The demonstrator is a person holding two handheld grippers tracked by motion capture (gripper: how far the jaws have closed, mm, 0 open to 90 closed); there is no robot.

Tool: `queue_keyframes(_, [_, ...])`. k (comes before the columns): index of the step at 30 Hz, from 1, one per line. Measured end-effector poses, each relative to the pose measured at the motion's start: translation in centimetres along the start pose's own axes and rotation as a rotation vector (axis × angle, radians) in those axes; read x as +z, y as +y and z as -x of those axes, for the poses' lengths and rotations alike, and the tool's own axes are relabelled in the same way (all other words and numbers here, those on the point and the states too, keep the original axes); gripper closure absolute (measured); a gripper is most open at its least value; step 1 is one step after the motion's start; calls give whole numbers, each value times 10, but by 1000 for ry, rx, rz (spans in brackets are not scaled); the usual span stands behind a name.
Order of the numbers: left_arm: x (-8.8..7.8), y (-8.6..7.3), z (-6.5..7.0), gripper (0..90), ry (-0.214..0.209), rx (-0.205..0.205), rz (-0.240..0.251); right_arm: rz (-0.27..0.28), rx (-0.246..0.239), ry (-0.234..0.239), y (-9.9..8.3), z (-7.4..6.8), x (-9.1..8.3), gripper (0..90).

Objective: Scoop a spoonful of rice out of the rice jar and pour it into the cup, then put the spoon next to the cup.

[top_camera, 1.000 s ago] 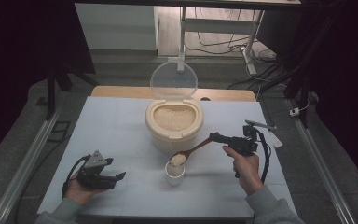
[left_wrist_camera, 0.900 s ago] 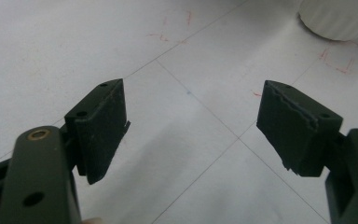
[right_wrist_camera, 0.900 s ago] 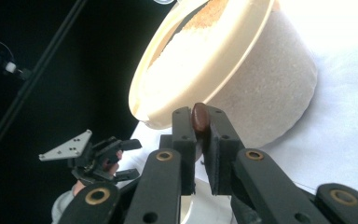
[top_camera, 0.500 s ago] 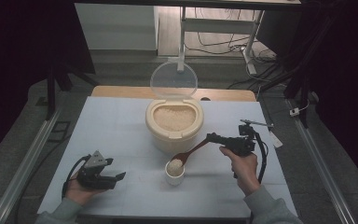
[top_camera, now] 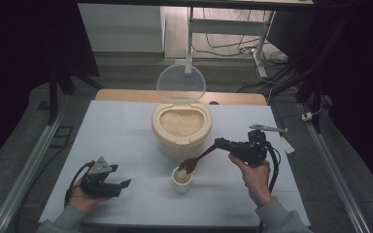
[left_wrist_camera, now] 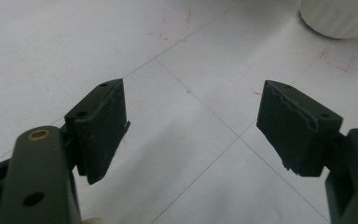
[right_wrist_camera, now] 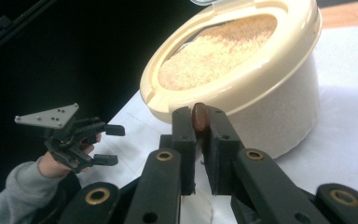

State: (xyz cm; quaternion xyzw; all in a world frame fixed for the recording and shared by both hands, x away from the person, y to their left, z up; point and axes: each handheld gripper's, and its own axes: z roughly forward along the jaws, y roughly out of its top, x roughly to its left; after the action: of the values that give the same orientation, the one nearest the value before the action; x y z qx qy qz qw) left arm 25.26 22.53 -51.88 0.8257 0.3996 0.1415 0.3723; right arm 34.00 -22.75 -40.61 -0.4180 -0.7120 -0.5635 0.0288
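The right tongs [top_camera: 222, 143], clamped on the wooden spoon [top_camera: 197, 160], had tipped rice into the cup [top_camera: 181, 179]; the left tongs [top_camera: 121, 187] gaped wide, idle.

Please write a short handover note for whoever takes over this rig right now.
Right tool: shut on the wooden spoon, whose bowl, with rice in it, sits over the small white cup.
Left tool: open, holding nothing, resting low at the table's near left.
Rice container: lid up, full, behind the cup.
Done: some rice is in the cup.
Left: probably tip out this spoonful, scoop more if needed.
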Motion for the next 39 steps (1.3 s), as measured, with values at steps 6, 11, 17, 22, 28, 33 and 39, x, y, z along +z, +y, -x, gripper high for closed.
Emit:
queue_keyframes(6, [0,0,0,235,1,0,1,1,-49,0,0,-5,-1,826])
queue_keyframes(11, [0,0,0,235,1,0,1,8,-47,11,1,-4,-3,826])
queue_keyframes(17, [-1,0,0,235,2,-1,1,21,-32,28,2,-1,-9,826])
queue_keyframes(22, [-1,-1,0,235,2,-3,4,35,-19,28,4,6,-20,826])
queue_keyframes(28, [0,0,0,235,2,-5,3,54,-26,36,9,10,-42,825])
queue_keyframes(33, [0,0,0,235,3,-2,2,39,-33,19,13,15,-57,826])
queue_keyframes(39, [0,0,0,235,3,-3,0,-42,-38,2,10,23,-57,825])
